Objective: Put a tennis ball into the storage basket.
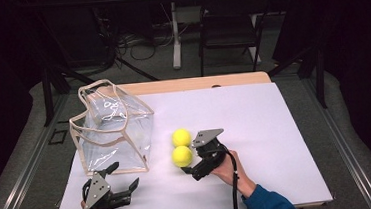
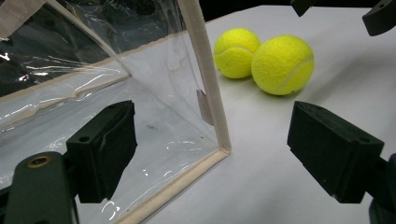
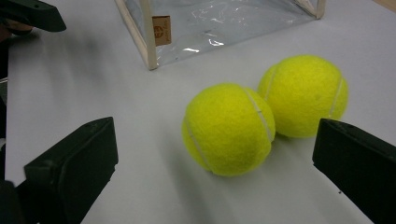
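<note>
Two yellow tennis balls, the nearer tennis ball (image 1: 182, 156) touching the farther tennis ball (image 1: 181, 137), lie on the white table (image 1: 255, 129) just beside the clear plastic bag (image 1: 113, 130). The right gripper (image 1: 192, 160), jaws spread wide, sits just beside the nearer ball. The left gripper (image 1: 121, 179), jaws likewise apart, faces the bag's near corner.

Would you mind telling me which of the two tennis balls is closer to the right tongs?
The near ball, on the person's side of the pair; the right tongs stand open just beside it, while the far ball lies behind it.
</note>
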`<state>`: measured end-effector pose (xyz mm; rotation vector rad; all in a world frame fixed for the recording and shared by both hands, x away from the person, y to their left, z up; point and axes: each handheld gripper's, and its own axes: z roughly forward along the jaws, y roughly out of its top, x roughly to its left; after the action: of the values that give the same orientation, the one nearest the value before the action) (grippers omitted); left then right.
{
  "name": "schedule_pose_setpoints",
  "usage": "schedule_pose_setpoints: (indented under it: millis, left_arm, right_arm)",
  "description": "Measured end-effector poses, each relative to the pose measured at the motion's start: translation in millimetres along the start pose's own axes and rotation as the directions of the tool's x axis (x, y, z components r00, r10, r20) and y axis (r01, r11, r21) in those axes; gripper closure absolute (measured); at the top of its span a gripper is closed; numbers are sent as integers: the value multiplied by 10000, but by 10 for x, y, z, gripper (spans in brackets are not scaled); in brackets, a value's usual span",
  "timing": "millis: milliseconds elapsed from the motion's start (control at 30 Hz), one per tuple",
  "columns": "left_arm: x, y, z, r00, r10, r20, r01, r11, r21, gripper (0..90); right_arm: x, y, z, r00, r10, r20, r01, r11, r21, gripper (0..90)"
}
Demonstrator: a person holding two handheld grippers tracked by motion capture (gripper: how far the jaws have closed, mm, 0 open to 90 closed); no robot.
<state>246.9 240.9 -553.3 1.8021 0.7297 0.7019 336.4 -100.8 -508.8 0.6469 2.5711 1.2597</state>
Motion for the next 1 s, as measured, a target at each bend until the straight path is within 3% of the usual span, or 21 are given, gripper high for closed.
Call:
schedule_pose_setpoints:
  millis: [233, 767, 1000]
  left_arm:
    - [2, -1, -4, 10000, -2, -10, 2, 10000, -19, 158]
    - [3, 0, -8, 10000, 33, 4, -33, 10000, -32, 158]
    - [7, -2, -5, 10000, -33, 20, 33, 10000, -36, 158]
  right_arm:
    - [-21, 29, 90, 10000, 38, 46, -38, 9998, 203, 0]
    - [-43, 7, 330, 9980, 613, 129, -621, 9956, 702, 0]
    - [-78, -25, 408, 9946, 1026, 185, -1039, 9899, 970, 66]
